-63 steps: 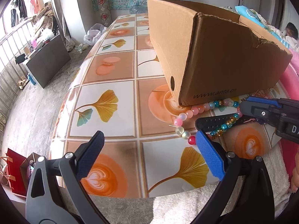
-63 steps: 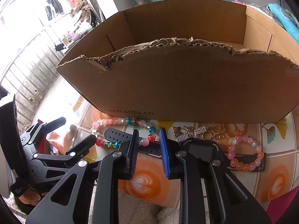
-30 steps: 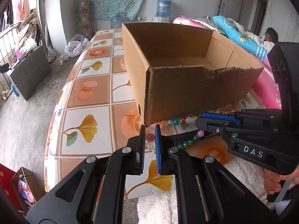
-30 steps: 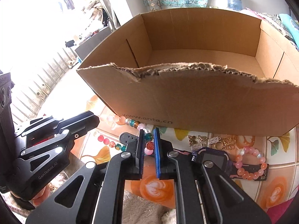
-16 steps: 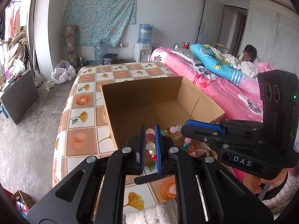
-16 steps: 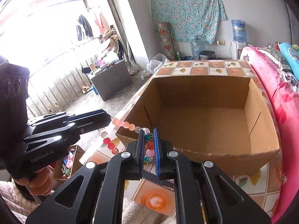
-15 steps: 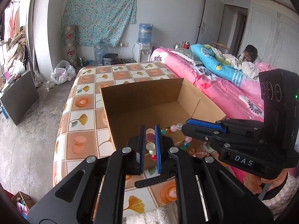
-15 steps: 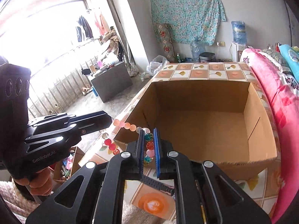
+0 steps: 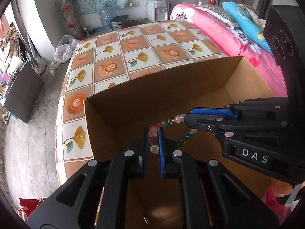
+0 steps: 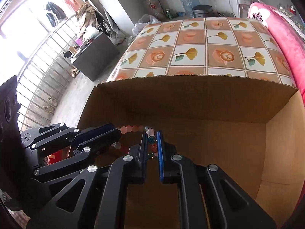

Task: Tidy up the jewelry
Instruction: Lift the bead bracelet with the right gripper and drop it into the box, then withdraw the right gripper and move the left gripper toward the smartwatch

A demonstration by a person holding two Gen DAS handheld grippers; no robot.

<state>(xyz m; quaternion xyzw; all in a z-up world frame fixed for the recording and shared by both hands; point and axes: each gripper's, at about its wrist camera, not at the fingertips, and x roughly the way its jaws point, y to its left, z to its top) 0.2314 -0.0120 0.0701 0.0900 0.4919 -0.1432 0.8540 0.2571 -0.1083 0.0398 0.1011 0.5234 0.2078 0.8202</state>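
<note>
Grippers angled steeply down over the open cardboard box [image 9: 171,87]; the left gripper [image 9: 153,139] pinched pale beads of the bead bracelet [image 9: 172,121] between nearly closed blue pads, and the right gripper [image 10: 152,143] clamped the same strand at its orange and teal beads; the strand hung between them above the box floor, partly hidden behind the jaws; only the left view showed fingers [image 9: 284,189] beneath the right gripper's body; only the right view showed window bars [image 10: 38,72].

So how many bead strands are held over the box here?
1: a bead strand stretched between the left tool and right tool, above the cardboard box. Others may be hidden.
</note>
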